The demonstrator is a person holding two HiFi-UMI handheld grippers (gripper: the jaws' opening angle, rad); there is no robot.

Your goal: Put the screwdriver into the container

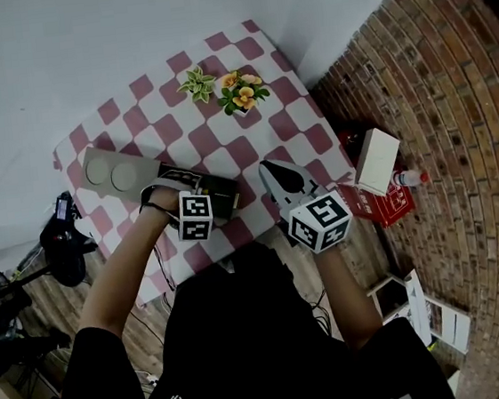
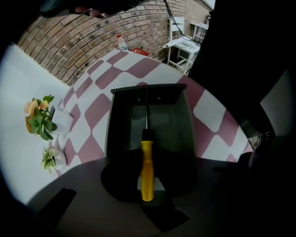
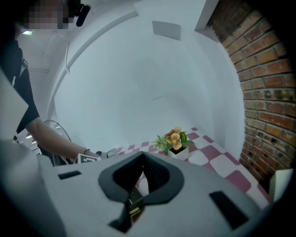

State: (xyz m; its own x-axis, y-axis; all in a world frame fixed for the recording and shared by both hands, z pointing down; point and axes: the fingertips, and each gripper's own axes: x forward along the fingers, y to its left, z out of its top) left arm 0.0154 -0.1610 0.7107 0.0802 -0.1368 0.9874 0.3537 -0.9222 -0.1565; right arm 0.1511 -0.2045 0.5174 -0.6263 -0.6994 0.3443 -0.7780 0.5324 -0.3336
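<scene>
A screwdriver with a yellow handle is clamped in my left gripper, its thin shaft pointing forward and down into a dark open-topped container. In the head view the container sits on the pink-and-white checked table, with the left gripper right at its near edge. My right gripper hovers to the right of the container, apart from it. In the right gripper view its jaws meet with nothing between them.
Two small potted plants stand at the table's far side. A grey tray with two round discs lies left of the container. On the floor to the right are a red box, a white box and a bottle.
</scene>
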